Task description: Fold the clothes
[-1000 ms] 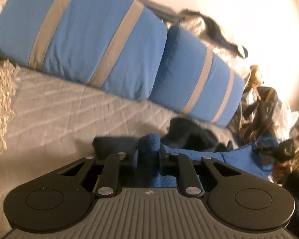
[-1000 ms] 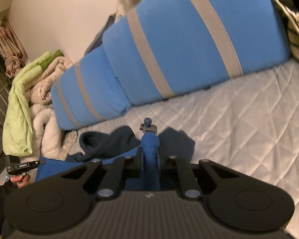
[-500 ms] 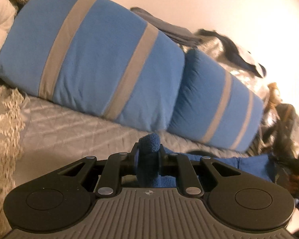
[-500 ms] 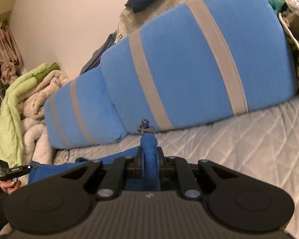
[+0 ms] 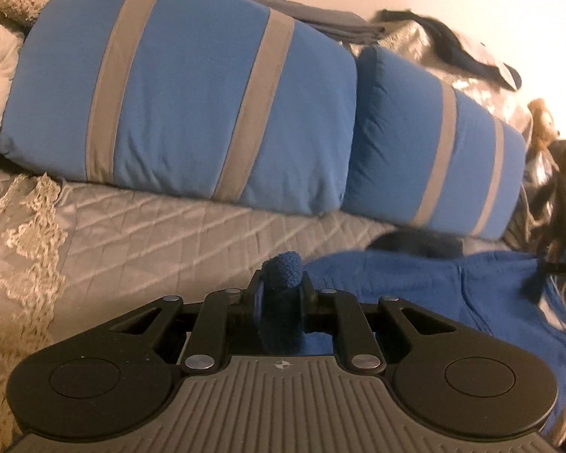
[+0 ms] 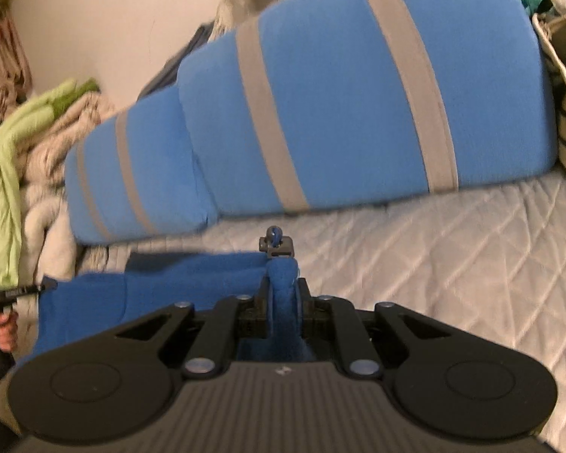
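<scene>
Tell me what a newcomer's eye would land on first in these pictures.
First, the two big blue pillows with grey stripes, leaning side by side at the back of the quilted bedspread. Next, the blue fleece garment stretched across the bed in front, a bunched edge pinched in the jaws of the left gripper and the right gripper.

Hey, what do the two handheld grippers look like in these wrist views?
Both look alike. The left gripper and the right gripper have black linkage arms with silver rivets, two round black discs at the sides, and a ribbed grey body bearing a small logo.
</scene>
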`<state>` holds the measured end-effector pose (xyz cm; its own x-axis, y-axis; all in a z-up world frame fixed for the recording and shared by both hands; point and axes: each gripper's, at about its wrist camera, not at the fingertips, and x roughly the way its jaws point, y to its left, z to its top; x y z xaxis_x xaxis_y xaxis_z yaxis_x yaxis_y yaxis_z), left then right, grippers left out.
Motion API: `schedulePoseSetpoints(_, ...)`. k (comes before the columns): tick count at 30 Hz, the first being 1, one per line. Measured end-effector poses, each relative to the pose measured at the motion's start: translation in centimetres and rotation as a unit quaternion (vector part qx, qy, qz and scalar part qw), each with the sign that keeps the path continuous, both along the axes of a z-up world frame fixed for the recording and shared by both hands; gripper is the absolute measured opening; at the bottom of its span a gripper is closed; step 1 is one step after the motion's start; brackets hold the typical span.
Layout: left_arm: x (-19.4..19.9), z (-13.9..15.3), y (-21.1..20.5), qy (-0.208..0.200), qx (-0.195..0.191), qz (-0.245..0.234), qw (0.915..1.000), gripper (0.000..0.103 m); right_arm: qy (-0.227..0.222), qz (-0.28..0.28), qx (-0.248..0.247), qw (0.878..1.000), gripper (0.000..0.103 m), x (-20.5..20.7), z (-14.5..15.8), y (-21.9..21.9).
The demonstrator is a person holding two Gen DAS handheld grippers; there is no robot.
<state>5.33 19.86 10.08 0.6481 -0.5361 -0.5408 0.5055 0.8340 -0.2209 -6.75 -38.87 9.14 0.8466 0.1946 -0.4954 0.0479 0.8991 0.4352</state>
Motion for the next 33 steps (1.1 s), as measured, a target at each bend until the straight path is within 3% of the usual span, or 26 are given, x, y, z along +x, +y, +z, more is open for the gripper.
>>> schedulePoseSetpoints(6,-0.2,-0.4,0.1,-0.004,0.009,0.001,1.0,0.017,0.007,0.011,-0.018,1.0,0.011,-0.7,-0.7,0.9)
schedulePoseSetpoints(12,-1.0,0.8,-1.7,-0.071,0.043,0.017,0.9964,0.017,-0.015,-0.012,-0.054,0.998,0.011,0.2,0.5,1.2)
schedulePoseSetpoints(17,-1.3,3.1,-2.3,-0.12,0.042,0.024,0.9916,0.016,-0.045,-0.037,-0.065,0.996,0.009,0.9,2.6,0.5)
schedulePoseSetpoints(18,-1.4,3.4,-2.1,-0.122,0.039,0.025,0.9915,0.016,-0.051,-0.044,-0.062,0.996,0.001,0.6,3.0,0.2)
schedulePoseSetpoints(21,-1.7,4.1,-1.7,-0.126,0.03,0.025,0.9913,0.016,-0.067,-0.062,-0.052,0.994,0.001,-0.2,4.1,-0.9)
schedulePoseSetpoints(26,-1.6,3.2,-2.2,-0.112,0.049,0.016,0.9923,0.016,-0.045,-0.049,-0.033,0.997,0.003,-0.7,3.5,-1.7)
schedulePoseSetpoints(28,-1.1,2.4,-2.4,-0.1,0.056,0.024,0.9932,0.016,-0.025,-0.041,-0.021,0.999,0.009,-0.3,2.5,-1.5)
schedulePoseSetpoints(30,-0.9,1.8,-2.4,-0.094,0.053,0.031,0.9937,0.016,-0.003,-0.032,-0.014,0.999,0.056,0.6,1.3,-1.2)
schedulePoseSetpoints(32,-0.7,1.3,-2.4,-0.089,0.05,0.038,0.9941,0.016,0.02,-0.021,-0.011,1.0,0.07,1.9,-0.1,-0.7)
schedulePoseSetpoints(33,-0.6,1.1,-2.4,-0.087,0.05,0.039,0.9942,0.016,0.026,-0.014,-0.013,0.999,0.07,2.7,-0.7,-0.4)
